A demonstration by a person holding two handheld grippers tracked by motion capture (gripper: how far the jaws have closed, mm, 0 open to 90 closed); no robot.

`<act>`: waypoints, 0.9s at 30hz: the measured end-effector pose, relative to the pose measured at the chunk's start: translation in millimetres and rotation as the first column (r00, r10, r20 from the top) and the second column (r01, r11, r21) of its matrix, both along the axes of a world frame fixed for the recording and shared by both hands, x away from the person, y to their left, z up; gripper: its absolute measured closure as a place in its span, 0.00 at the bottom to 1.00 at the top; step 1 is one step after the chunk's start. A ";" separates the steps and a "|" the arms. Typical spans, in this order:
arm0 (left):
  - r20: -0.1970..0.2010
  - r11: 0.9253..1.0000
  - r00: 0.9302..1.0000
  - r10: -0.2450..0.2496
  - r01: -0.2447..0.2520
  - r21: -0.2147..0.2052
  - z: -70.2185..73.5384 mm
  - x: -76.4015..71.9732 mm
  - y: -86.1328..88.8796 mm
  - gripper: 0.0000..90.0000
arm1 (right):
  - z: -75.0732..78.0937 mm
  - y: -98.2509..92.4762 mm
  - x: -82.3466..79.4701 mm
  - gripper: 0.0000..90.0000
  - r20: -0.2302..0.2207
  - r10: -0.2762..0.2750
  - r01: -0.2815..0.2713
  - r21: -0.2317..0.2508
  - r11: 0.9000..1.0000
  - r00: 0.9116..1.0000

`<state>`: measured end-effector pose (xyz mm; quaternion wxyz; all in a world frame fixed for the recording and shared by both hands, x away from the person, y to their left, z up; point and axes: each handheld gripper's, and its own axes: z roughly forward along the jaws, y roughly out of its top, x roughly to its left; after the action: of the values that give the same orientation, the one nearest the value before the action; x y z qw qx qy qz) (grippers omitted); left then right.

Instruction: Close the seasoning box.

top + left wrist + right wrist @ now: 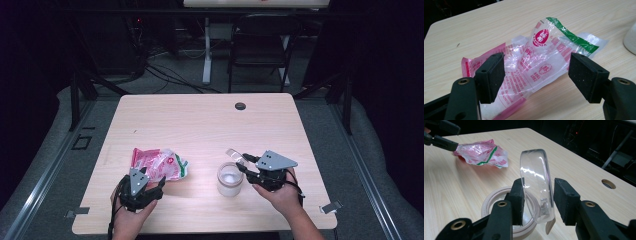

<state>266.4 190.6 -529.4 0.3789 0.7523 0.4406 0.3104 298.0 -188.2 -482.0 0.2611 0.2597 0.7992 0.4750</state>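
Left gripper (145,184) spread wide, just near of the crumpled plastic bag (159,164), bag's long axis running left to right. Rightward, open jar (230,179). Right gripper (244,164) just beside it, jaws parted around the clear lid (537,195), standing on edge, touching one pad, slack against the other.

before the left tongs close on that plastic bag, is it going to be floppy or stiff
Probably floppy: the bag is thin crinkled clear film, lying creased and flat on the table. It looks nearly empty, so likely very light and apt to slide if nudged. The glossy film may slip, though the open left tongs straddle it and have matte pads.
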 end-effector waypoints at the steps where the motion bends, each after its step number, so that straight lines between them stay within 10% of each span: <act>1: 0.000 1.000 1.000 0.000 0.000 -0.002 -0.2 0.3 -0.3 0.33 | -0.3 1.1 -0.7 0.67 0.002 0.002 -0.002 -0.005 1.000 1.000; 27: 0.001 1.000 1.000 -0.014 0.014 0.000 -1.0 4.6 -4.7 0.33 | -5.5 17.5 -11.1 0.57 0.040 0.027 -0.023 -0.111 0.994 0.999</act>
<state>271.1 185.9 -530.4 0.3815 0.7551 0.4352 0.3081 286.9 -170.7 -487.5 0.2857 0.2248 0.8219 0.4385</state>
